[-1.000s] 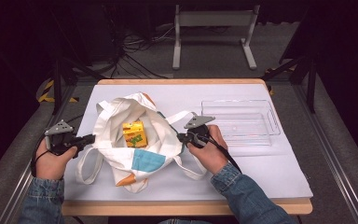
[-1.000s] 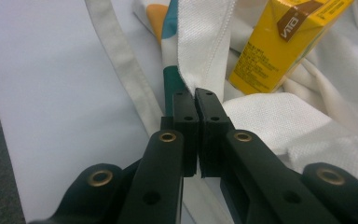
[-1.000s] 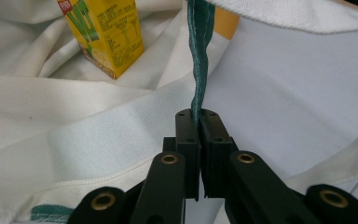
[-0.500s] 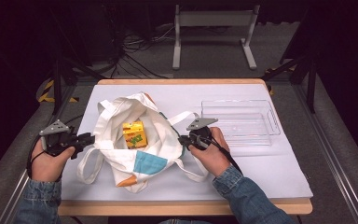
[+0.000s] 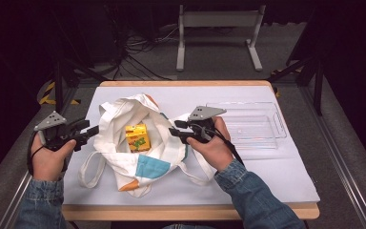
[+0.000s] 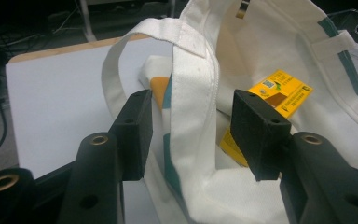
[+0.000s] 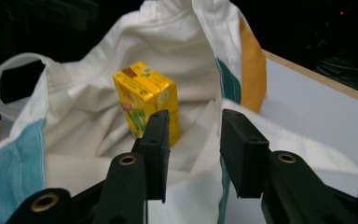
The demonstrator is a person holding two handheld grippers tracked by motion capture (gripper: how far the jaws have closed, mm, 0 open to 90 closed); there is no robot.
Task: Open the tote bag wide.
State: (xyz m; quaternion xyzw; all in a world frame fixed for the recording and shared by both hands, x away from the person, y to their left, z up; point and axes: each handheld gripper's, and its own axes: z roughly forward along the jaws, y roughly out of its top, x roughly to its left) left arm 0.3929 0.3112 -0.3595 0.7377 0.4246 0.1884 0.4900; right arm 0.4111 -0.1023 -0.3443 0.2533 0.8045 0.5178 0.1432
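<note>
Lying on the white sheet (image 5: 267, 176) that covers the worktop (image 5: 190, 212) is a white cloth bag (image 5: 138, 143) with its mouth open. It has a blue patch and an orange patch near its bottom end. Inside the bag stands a small yellow juice box (image 5: 137, 137).

The left gripper (image 5: 83, 135) is at the left side of the bag. Its jaws have just been opening. In the left gripper view, the bag's rim and a strap (image 6: 193, 93) stand in the gap between the jaws. The cloth is close to the left pad, and I cannot tell if it touches. The right pad is clear of the cloth. The yellow box shows past the right pad.

The right gripper (image 5: 178, 132) is at the right side of the bag, and its jaws point into the bag's mouth. Its jaws have also just been opening, and now they stand partly apart. In the right gripper view, the bag's edge lies low in the gap, and the pads do not pinch it. The juice box stands a little way past the jaws.

A clear plastic tray (image 5: 271, 125) sits on the sheet, to the right of the bag.
</note>
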